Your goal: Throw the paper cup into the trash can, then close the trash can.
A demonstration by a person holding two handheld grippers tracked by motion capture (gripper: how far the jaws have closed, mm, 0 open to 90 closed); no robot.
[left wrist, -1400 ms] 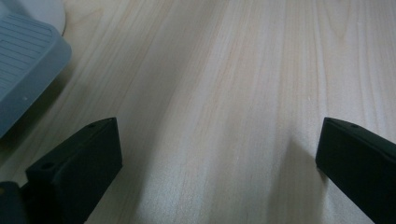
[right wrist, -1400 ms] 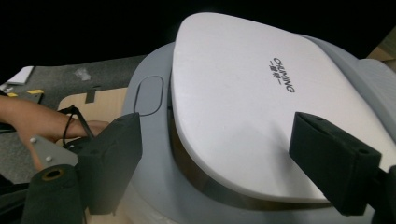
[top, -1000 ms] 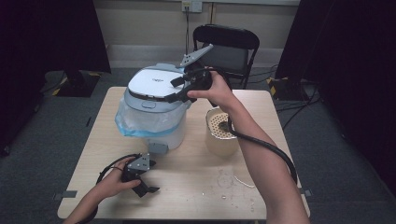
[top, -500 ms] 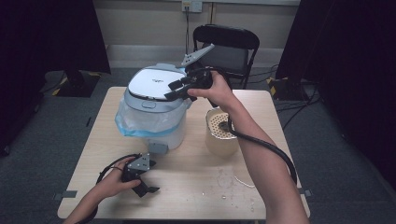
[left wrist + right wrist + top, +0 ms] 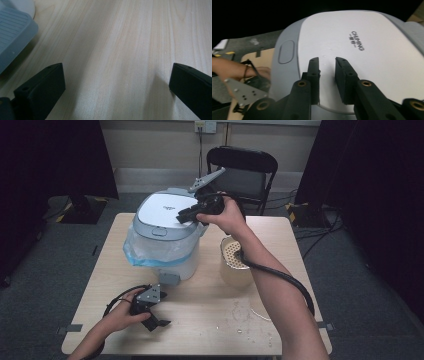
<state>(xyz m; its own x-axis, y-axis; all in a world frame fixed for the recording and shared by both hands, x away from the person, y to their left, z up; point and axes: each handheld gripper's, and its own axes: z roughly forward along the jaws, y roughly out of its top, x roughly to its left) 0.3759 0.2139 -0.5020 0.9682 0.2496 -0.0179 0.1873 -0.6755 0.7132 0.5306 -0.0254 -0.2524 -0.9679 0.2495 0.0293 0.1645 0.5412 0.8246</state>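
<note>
Centrally, lidded rice cooker (image 5: 167, 232), inner pot (image 5: 235, 265) beside it

Right gripper (image 5: 186, 215): arm outstretched, jaws just closing, narrow gap, nothing between. Left gripper (image 5: 150, 312): low, jaws wide apart.

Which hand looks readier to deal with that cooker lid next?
The right, probably. The right gripper hovers just over the lid, jaws just narrowed with nothing between them. The left gripper rests open on the table, short of the cooker.
</note>
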